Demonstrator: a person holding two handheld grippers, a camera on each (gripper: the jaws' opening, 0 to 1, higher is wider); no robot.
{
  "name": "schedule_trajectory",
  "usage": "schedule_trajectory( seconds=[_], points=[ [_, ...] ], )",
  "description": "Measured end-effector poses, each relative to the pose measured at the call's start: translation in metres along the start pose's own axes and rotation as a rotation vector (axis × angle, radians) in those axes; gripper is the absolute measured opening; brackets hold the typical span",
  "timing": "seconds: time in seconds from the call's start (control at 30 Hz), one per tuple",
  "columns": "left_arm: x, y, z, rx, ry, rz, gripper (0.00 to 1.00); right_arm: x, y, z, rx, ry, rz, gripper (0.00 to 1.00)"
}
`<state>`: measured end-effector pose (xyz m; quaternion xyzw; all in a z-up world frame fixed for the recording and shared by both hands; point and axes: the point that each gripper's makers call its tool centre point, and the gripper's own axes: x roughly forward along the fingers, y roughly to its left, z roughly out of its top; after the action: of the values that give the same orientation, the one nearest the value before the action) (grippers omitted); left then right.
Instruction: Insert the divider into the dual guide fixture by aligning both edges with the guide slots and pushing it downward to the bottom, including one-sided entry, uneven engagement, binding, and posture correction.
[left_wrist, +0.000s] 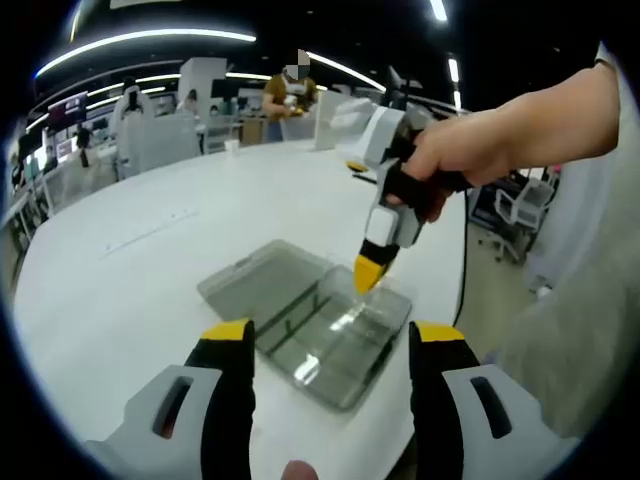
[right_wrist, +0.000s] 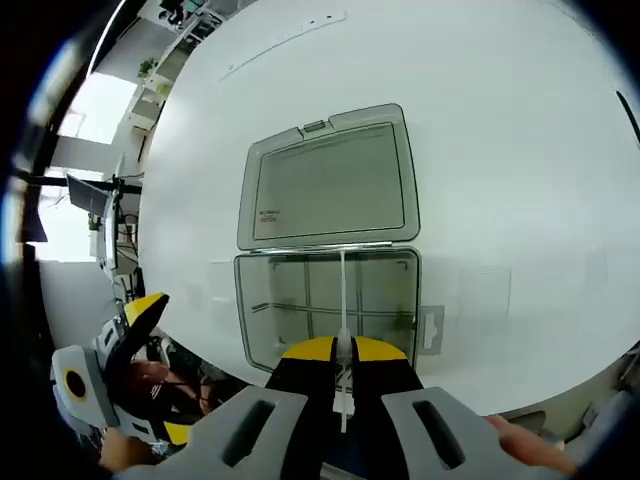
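A clear plastic compartment box (right_wrist: 300, 310) lies open on the white table (right_wrist: 500, 150), with its lid (right_wrist: 325, 180) folded flat behind it. My right gripper (right_wrist: 345, 350) is shut on a thin clear divider (right_wrist: 343, 290), seen edge-on as a pale line that runs over the middle of the box base. In the left gripper view the box (left_wrist: 320, 335) sits just ahead of my left gripper (left_wrist: 335, 335), whose jaws stand wide apart with nothing between them. There the right gripper (left_wrist: 372, 268), held by a hand, points its yellow tips down at the far rim of the box.
The table's edge (left_wrist: 440, 290) runs close to the box on the right, with an office chair (left_wrist: 520, 205) beyond it. People and desks stand far behind (left_wrist: 290, 95). The left gripper (right_wrist: 160, 368) shows at the lower left of the right gripper view.
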<state>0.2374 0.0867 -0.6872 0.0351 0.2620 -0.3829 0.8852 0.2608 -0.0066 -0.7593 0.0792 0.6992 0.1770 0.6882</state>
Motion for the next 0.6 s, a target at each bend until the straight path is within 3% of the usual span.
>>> schedule_trajectory(
  seconds=[0.6],
  points=[
    [0.0011,0.0051,-0.0009,-0.015,0.002,0.008,0.59,0.0074,-0.0020,-0.0003,-0.009,0.006,-0.002,0.00]
  ],
)
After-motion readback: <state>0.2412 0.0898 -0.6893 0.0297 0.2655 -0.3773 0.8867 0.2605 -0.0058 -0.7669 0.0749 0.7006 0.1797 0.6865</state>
